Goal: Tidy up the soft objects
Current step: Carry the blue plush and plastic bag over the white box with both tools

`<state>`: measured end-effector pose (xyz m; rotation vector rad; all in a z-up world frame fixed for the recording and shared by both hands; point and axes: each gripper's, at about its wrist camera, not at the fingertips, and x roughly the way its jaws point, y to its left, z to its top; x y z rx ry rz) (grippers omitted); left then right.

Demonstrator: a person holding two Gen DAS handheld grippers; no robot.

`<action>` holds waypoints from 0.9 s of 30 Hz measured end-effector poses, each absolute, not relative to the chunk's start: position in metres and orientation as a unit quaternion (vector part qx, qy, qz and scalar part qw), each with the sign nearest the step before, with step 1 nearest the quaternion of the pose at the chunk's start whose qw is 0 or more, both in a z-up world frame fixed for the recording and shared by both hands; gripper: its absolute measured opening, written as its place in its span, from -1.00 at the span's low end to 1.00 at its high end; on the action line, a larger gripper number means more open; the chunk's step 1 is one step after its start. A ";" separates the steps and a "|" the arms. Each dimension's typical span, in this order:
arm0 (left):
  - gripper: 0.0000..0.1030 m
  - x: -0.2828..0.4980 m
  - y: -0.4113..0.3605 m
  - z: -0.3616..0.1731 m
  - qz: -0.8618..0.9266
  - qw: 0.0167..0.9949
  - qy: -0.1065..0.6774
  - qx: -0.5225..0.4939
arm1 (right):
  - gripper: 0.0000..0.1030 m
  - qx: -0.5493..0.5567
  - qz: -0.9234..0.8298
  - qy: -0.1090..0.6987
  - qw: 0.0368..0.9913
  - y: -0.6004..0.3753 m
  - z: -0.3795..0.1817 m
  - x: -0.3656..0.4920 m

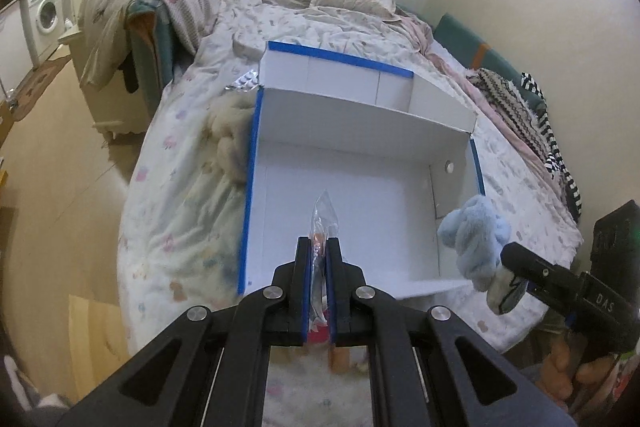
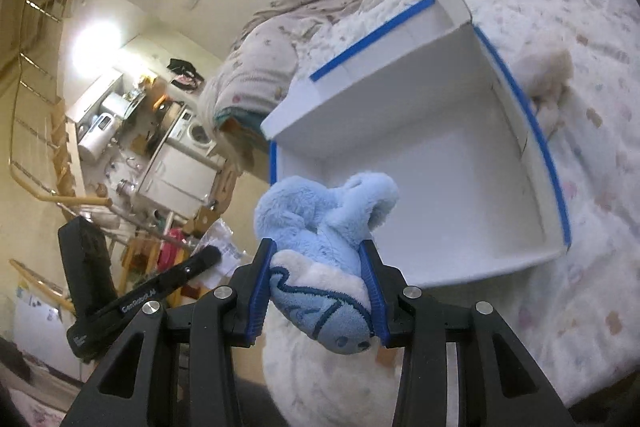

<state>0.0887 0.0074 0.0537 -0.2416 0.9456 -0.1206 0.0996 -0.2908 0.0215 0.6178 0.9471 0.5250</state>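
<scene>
A wide bed (image 1: 192, 155), rumpled under a pale flowered quilt, is being occupied by an open white cardboard box (image 1: 360, 155) edged in blue tape. A fluffy blue plush toy (image 2: 320, 247) is being squeezed between the right gripper (image 2: 318, 291) pads beside the box's rim. A thin, crinkly clear plastic packet (image 1: 322, 227) is being pinched in the closed left gripper (image 1: 319, 259) above the box floor.

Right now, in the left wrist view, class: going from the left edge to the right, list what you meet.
washing machine → cream plush toy → clear plastic packet held in the left gripper → blue plush toy → right gripper gripping it
</scene>
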 end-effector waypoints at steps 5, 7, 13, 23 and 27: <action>-0.88 0.120 -0.002 0.046 -0.059 0.879 0.461 -0.106 | -0.14 0.276 0.229 0.452 0.817 -0.290 0.012 0.130; -0.88 0.131 -0.005 0.038 -0.059 0.877 0.467 -0.101 | -0.14 0.271 0.222 0.457 0.817 -0.286 0.003 0.144; -0.88 0.164 -0.009 0.003 -0.050 0.866 0.490 -0.087 | -0.14 0.237 0.178 0.468 0.833 -0.278 -0.028 0.174; -0.88 0.184 -0.019 -0.037 -0.033 0.880 0.471 -0.042 | -0.14 0.190 0.134 0.504 0.832 -0.255 -0.066 0.195; -0.88 0.187 -0.017 -0.044 -0.036 0.872 0.486 -0.055 | -0.14 0.182 0.129 0.521 0.824 -0.253 -0.077 0.193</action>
